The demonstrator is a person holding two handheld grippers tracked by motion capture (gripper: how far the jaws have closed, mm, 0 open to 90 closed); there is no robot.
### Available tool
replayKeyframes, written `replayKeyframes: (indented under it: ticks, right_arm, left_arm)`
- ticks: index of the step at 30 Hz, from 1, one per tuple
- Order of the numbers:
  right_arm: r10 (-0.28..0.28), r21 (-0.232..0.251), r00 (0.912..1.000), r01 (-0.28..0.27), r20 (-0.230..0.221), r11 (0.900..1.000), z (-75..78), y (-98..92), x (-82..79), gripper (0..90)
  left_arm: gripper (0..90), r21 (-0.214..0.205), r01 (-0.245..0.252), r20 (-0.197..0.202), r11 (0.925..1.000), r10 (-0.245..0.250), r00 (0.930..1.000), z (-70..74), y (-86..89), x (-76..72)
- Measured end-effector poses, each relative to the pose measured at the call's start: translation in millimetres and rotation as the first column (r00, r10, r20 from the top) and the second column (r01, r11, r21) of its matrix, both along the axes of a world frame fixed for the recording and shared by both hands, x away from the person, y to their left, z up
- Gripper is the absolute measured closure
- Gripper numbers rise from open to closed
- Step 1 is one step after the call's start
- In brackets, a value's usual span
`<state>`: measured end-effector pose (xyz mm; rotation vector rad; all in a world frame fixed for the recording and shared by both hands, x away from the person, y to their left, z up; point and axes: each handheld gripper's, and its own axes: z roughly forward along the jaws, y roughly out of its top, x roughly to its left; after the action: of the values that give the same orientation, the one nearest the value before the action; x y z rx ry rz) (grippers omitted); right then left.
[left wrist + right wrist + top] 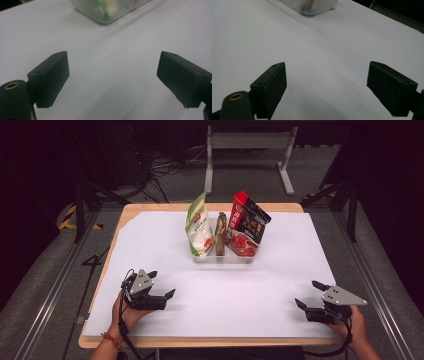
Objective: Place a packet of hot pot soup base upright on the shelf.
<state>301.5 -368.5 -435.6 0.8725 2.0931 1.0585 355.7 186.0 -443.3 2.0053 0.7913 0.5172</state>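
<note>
White sheeting (215,290) covers the wooden table (150,207); both grippers' jaws gape wide, empty, near what seems a clear bin (225,257).

The white counter (210,295) is brightly lit from above, while the surrounding room is left dim. Soft shadows are cast beneath each tool. In both gripper views the clear tray (105,11) is rendered blurred and soft.

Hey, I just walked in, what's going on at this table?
A person rests a hand-held gripper in each hand on the white sheet. The left hand-held gripper and right hand-held gripper are both open and hold nothing. Farther back, a clear bin holds a green-and-white bag, a brown packet and a red-and-black pack, all upright and untouched.
</note>
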Motion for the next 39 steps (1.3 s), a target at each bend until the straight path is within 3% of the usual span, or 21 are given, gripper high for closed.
replayKeyframes:
  ticks: [20,31,39]
  right_arm:
    - [-0.008,0.010,0.9990,0.007,0.043,0.9999,7.1,1.1,-7.5,16.5]
    - [-0.014,-0.017,0.9986,0.015,0.050,0.9997,5.6,2.3,-7.1,16.7]
    - [-0.025,0.000,0.9985,0.025,0.049,0.9997,6.2,-0.1,-6.4,16.7]
  left_arm:
    - [11.6,0.010,0.015,0.006,0.9998,-0.015,0.9999,0.2,-2.8,2.3]
    - [11.6,0.015,0.013,-0.001,0.9998,-0.013,0.9999,-1.2,-4.1,4.2]
    - [11.6,0.017,0.008,-0.004,0.9998,-0.007,1.0000,-1.8,-3.6,5.5]
